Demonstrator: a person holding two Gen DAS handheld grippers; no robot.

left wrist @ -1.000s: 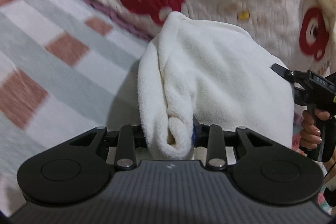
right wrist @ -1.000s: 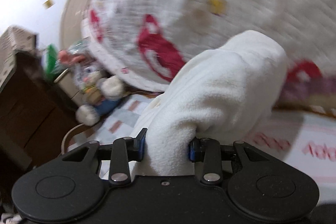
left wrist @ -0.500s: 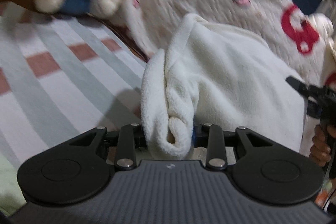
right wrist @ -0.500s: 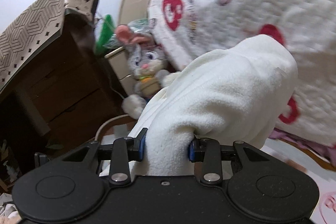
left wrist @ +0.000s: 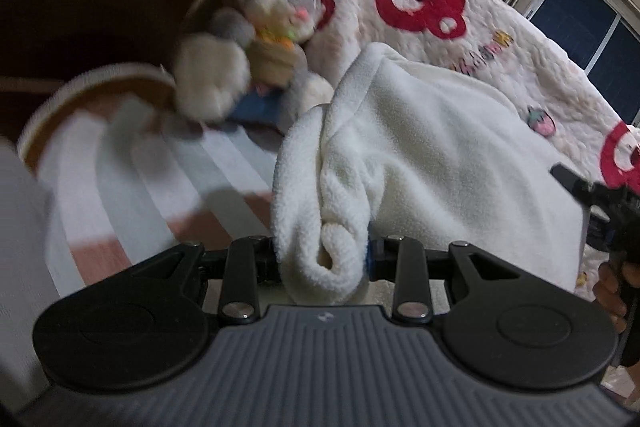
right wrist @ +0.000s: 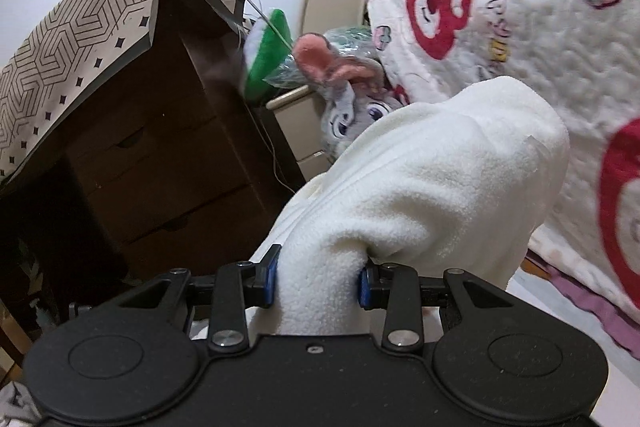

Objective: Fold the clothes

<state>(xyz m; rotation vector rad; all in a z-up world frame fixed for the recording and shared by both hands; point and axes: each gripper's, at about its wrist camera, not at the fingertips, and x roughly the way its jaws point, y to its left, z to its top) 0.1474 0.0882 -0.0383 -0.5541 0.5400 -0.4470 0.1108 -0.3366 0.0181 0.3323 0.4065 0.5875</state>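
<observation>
A big quilt [left wrist: 472, 39] with red bears lies past the fingers. In front of it hangs the white fleece top [left wrist: 440, 163], stretched between both grippers. The left gripper [left wrist: 322, 259] has its fingers clamped on one bunched edge. The right gripper [right wrist: 316, 277] has its fingers clamped on another edge. A gray plush bunny [left wrist: 272, 15] sits left of the left fingers.
</observation>
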